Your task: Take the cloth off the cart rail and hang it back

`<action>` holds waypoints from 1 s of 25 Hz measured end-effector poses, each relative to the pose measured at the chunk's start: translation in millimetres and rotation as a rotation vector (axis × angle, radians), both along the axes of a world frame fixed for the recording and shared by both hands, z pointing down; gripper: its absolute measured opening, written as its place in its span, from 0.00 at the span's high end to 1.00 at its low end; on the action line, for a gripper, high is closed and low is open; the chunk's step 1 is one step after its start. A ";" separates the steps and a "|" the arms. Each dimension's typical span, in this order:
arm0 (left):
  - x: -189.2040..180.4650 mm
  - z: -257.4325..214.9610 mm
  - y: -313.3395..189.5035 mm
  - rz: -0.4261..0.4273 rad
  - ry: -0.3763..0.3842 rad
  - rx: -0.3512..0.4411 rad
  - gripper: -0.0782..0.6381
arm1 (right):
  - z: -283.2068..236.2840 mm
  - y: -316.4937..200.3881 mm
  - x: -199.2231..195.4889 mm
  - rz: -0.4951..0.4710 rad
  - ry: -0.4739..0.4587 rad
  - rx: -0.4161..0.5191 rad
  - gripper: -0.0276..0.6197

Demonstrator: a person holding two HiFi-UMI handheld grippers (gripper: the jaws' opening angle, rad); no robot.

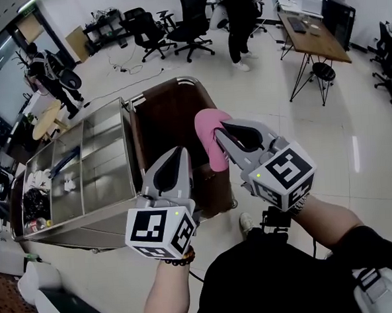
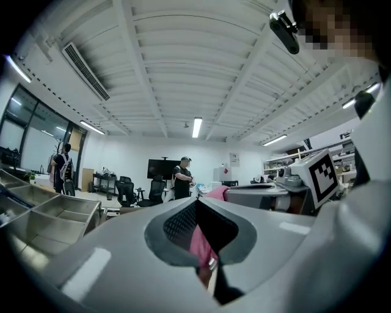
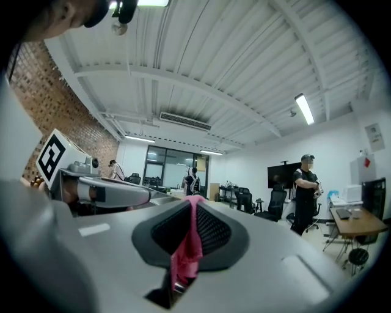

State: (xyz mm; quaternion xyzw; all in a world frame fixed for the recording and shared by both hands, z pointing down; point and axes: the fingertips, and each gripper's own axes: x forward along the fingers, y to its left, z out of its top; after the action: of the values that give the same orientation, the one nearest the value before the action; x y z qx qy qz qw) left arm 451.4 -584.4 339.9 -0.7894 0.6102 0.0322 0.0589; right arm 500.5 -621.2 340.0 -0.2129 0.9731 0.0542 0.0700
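A pink cloth (image 1: pixel 211 128) hangs from my right gripper (image 1: pixel 219 132), whose jaws are shut on its top edge above the cart's brown bay (image 1: pixel 167 118). In the right gripper view the cloth (image 3: pixel 188 247) is pinched between the dark pads and droops toward the camera. My left gripper (image 1: pixel 181 150) sits just left of the cloth, jaws together, with nothing seen in them. From the left gripper view (image 2: pixel 197 203) the pink cloth (image 2: pixel 217 193) shows beyond the tips. The cart's chrome rail (image 1: pixel 172 86) curves round the far end of the bay, bare.
The steel cart (image 1: pixel 103 158) has several trays on its left, some holding items. A person (image 1: pixel 240 17) stands by office chairs (image 1: pixel 191 20) at the back. Another person (image 1: pixel 49 82) is at the left. A desk (image 1: pixel 314 33) stands at the right.
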 end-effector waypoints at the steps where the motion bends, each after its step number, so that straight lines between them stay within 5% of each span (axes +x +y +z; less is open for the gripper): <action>1: 0.4 1.3 10.9 -0.002 0.006 0.000 0.89 | -2.1 11.9 1.7 0.000 -0.005 0.007 0.93; 11: 10.2 1.3 84.4 0.018 0.025 0.042 0.89 | -19.5 92.6 26.8 -0.004 -0.030 0.053 0.93; 25: 63.0 7.2 102.5 -0.027 0.023 0.035 0.89 | -26.3 124.5 76.5 -0.085 -0.030 0.063 0.93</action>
State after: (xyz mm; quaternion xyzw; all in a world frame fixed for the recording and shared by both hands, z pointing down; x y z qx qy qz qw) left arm 514.4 -481.8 347.1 -0.7795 0.6207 0.0514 0.0662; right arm 577.0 -496.7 313.7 -0.1700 0.9779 0.0787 0.0934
